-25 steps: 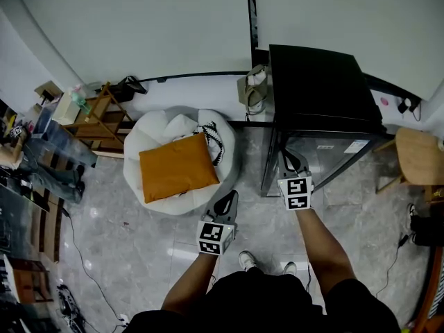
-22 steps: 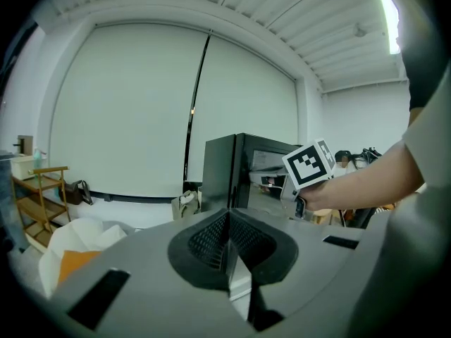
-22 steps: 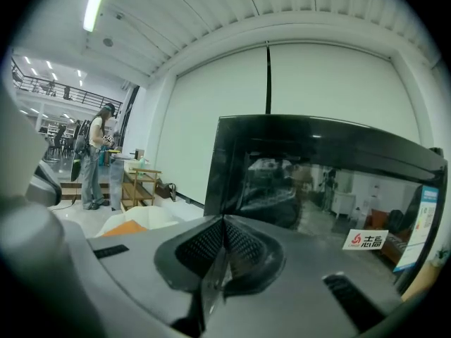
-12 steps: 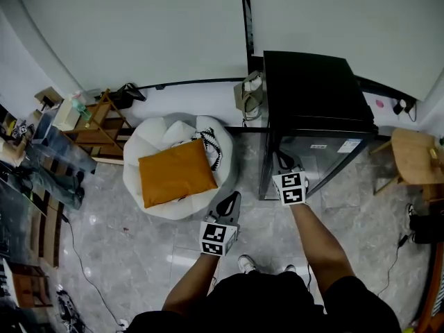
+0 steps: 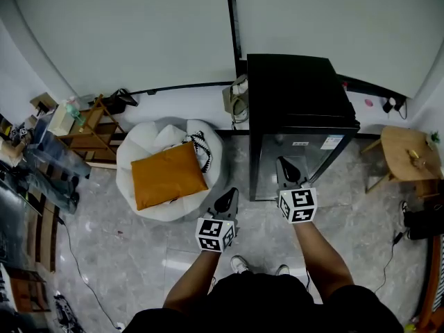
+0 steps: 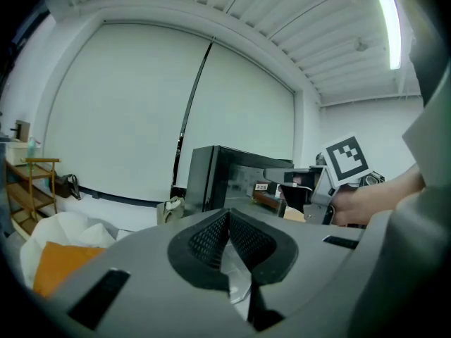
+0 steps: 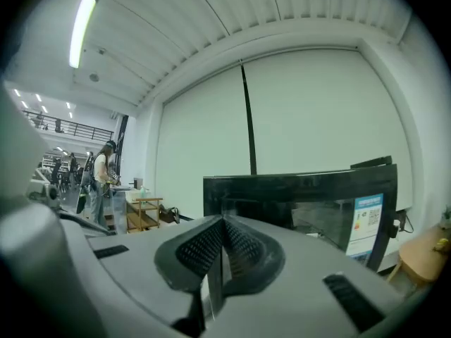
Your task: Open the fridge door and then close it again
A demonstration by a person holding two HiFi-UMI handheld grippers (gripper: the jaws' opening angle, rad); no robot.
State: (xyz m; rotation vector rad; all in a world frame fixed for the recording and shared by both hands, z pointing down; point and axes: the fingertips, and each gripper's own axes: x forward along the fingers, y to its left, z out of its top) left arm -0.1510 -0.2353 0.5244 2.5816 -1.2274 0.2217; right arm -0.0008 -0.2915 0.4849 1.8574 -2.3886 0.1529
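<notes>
Change is mostly on my right: my right gripper (image 5: 284, 166) is lifting and sliding from the glass door's left edge, where it sat a second ago, toward its middle. Its fingers are pressing together on nothing. My left gripper (image 5: 227, 198) is drifting slightly, also closed and empty. The fridge (image 5: 297, 89) is standing straight ahead of my right fingers. Its door (image 5: 305, 159) is looking shut, so I am judging that the opening pull is either over or not begun.

The right gripper view is showing the door's sticker (image 7: 365, 220) and a person (image 7: 101, 178) by a wooden shelf (image 7: 144, 213) far left. Only the left gripper view is showing how close my right gripper is to the door.
</notes>
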